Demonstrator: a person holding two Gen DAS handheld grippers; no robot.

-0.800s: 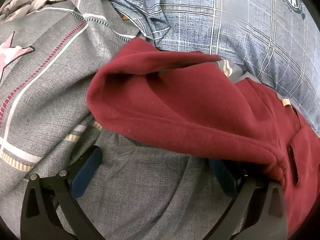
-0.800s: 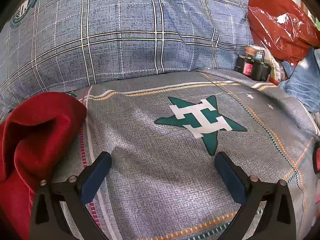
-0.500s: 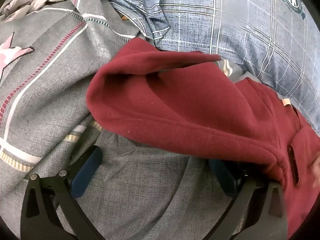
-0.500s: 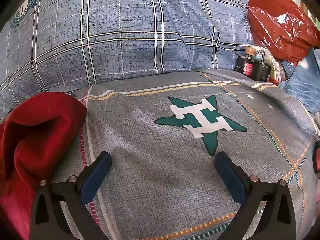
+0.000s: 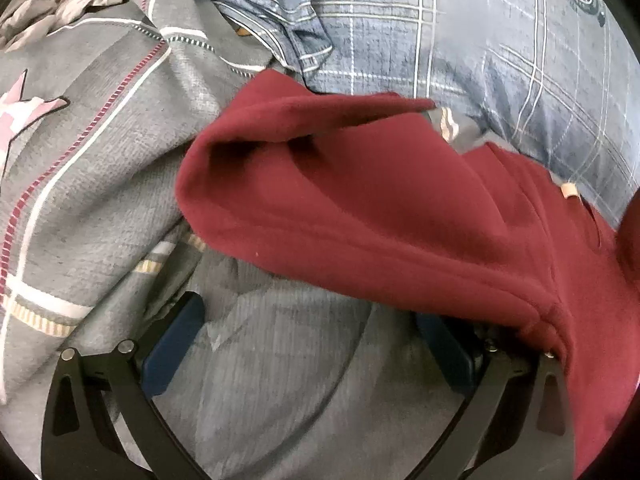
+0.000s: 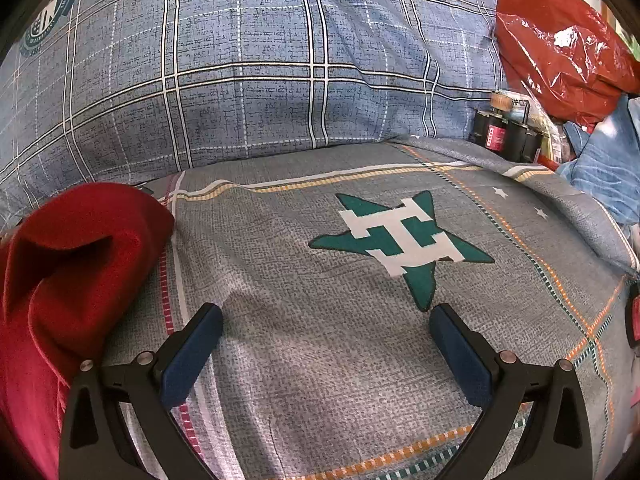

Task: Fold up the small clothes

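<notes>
The left gripper [image 5: 312, 344] has its fingers spread wide, and the red garment [image 5: 380, 200] drapes over its right finger. The right gripper [image 6: 326, 344] is spread too over the grey bedsheet [image 6: 320, 280], the garment lying beside its left finger.

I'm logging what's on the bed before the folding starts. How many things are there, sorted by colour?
Red: 2, garment and plastic bag
Blue: 2, plaid pillow and light blue cloth
Grey: 1, bedsheet
Black: 1, cluster of dark bottles; their number is unclear
Total: 6
</notes>
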